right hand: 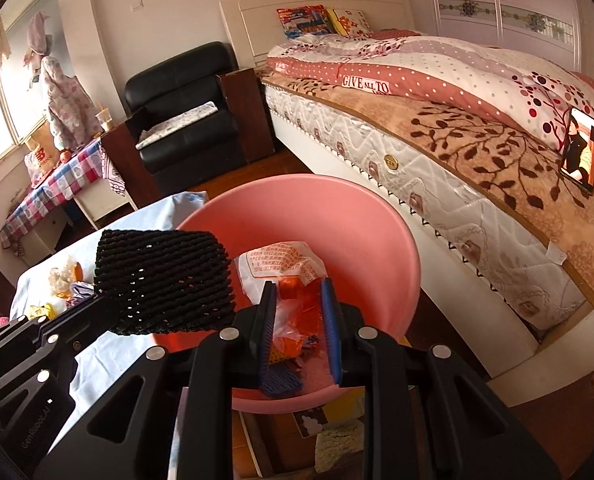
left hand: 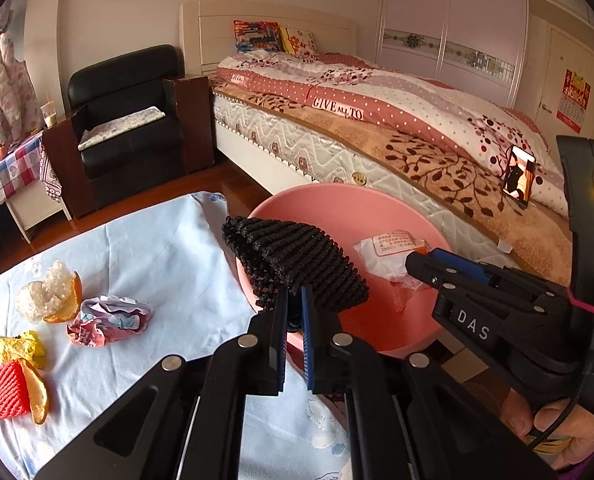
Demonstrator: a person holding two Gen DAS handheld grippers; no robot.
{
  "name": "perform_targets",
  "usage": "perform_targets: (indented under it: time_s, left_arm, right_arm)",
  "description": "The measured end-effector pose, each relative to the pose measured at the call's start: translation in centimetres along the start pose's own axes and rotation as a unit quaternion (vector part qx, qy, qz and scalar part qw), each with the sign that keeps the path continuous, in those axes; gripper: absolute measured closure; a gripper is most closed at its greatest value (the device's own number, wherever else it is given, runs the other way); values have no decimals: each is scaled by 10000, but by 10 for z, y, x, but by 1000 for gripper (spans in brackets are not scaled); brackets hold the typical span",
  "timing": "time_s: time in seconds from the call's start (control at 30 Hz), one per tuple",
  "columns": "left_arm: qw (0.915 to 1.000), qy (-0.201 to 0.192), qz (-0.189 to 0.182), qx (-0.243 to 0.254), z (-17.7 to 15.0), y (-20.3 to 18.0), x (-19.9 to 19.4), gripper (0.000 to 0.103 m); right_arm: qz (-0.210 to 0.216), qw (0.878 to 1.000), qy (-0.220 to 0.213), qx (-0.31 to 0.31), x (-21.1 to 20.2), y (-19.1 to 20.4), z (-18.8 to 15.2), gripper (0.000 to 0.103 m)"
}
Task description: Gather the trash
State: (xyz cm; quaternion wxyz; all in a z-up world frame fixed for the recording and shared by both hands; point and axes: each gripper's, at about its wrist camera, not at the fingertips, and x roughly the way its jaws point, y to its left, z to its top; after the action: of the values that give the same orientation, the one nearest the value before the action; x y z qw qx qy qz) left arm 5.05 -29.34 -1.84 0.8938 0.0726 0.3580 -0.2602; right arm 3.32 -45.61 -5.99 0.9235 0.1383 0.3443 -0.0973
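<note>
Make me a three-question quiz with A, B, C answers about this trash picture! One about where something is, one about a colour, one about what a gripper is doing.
1. Where is the black foam net?
A. Lying flat on the blue cloth
B. Held up at the basin's rim
C. On the bed

2. What colour is the basin?
A. Pink
B. Green
C. White

3. What is the left gripper doing?
A. Wide open and empty
B. Holding a yellow wrapper
C. Shut on the black foam net

Answers:
1. B, since the net hangs from the gripper over the basin's near rim.
2. A, its wall and rim are pink in both views.
3. C, its two fingers pinch the net's lower edge, while the yellow wrapper lies on the blue cloth.
</note>
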Motion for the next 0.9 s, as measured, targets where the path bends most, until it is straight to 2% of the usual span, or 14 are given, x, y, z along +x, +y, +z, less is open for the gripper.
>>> perform_targets:
  time_s: [0.2,0.37,0.47,0.5,0.53,0.6,0.67,0.77,0.9]
  left_arm:
    - [9999,86,-6,67,-2,-6,10,96]
    - [9999,98,-51,111,-3,-10,12,91]
    - [9998,85,-145,50,-3,-8,11,78]
    - [9999,63,-148,35,-2,-8,10,66]
    - [9999,31,-168,19,-2,-8,9,60]
    - [9998,-21,-213,-1,-1,-7,6,57]
    - [9997,-44,-232,-27,0,-6,4,54]
    - [9997,-50,-248,-65,0,-4,2,53]
    - [9996,-85,-254,-109,0,-1,-3,53]
  right_arm:
    - [-52,9999,75,58,7,-6,-2,80]
    - [-57,9998,166,73,10,-8,-3,79]
    - [-31,9997,222,133,13,-10,-3,79]
    - [-15,9996,232,139,13,-10,-3,79]
    - [10,9996,240,146,13,-10,-3,78]
    - [60,9996,232,168,13,-9,-2,78]
    - [105,9995,206,193,12,-9,-2,68]
    - [176,9994,156,247,10,-9,-1,59]
    - [249,9993,122,250,6,-7,1,57]
